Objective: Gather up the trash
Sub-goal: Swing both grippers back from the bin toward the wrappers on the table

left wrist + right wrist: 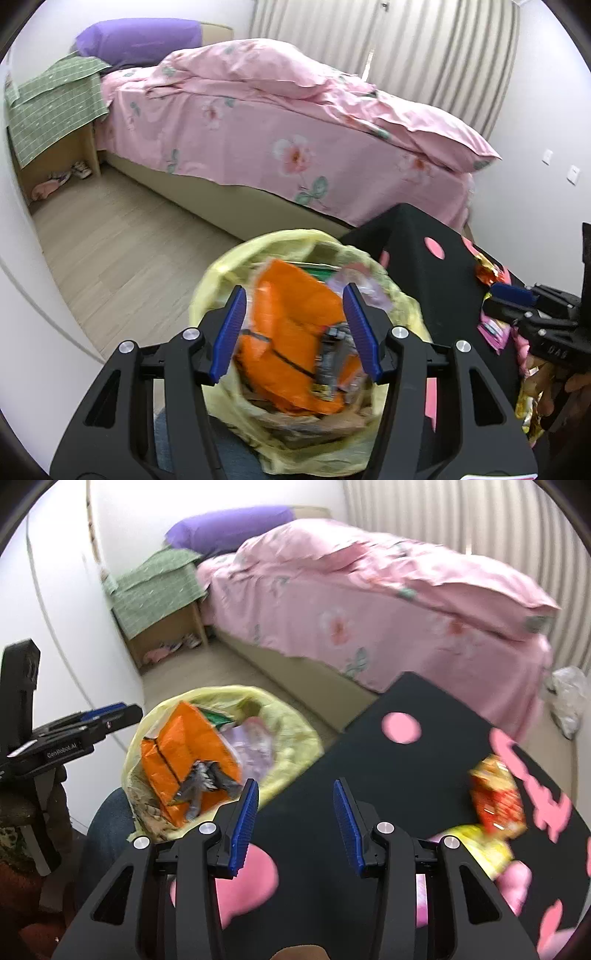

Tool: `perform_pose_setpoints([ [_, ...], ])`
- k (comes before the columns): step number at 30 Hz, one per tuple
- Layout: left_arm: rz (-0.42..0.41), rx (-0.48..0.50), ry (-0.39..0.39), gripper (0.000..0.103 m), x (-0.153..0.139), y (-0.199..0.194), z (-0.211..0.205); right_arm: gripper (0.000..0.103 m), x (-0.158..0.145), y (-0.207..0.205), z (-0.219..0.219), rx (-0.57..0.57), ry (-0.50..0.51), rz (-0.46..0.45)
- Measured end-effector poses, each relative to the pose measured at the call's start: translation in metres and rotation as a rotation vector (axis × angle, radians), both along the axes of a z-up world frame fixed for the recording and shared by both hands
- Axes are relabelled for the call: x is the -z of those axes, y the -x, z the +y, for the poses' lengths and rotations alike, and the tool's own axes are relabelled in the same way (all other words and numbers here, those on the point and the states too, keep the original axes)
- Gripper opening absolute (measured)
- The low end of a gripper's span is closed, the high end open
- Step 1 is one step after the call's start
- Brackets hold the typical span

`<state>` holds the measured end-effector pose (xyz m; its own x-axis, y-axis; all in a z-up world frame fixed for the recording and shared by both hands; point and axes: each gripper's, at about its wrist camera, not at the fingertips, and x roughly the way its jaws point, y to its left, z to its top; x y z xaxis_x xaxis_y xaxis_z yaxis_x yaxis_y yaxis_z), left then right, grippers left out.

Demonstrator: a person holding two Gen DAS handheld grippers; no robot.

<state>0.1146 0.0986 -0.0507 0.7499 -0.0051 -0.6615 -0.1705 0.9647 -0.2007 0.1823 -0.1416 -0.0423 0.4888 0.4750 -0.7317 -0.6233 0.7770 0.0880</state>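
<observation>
Crinkly foil and thin plastic is what I am dealing with: the wrappers left on the counter, a black top with pink shapes, are empty snack packets. An orange-red wrapper lies toward the far right of it, with a yellow wrapper just beside it and nearer to me. I judge both nearly weightless, soft and slick, likely to slide ahead of a pad instead of lifting. I would pinch a raised crumpled edge or a sealed end, where the film is doubled and stiffer, not press down on the flat middle.

My left gripper hangs above the bin bag, a pale yellow liner standing on the floor just beside the counter; its blue pads stand apart with nothing between them, and an orange packet lies on top of the rubbish inside. My right gripper is over the counter, its pads likewise apart and empty, aimed at bare black surface between the bag and the wrappers.

Only the right wrist view shows the two wrappers whole and how they sit against each other; the left wrist view shows just scraps of colour at the counter's edge, plus a pink packet near my right gripper. The left view looks straight into the bag and shows it well filled.
</observation>
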Motion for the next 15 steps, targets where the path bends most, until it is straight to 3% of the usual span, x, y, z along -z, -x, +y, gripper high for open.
perform_pose_setpoints([
  [8, 0.002, 0.190, -0.043, 0.052, -0.008, -0.007, -0.068, 0.040, -0.022, 0.028, -0.091, 0.165, -0.037, -0.105],
  [15, 0.016, 0.351, -0.049, 0.053, -0.007, -0.012, -0.128, 0.046, -0.019, 0.061, -0.181, 0.362, -0.090, -0.139],
])
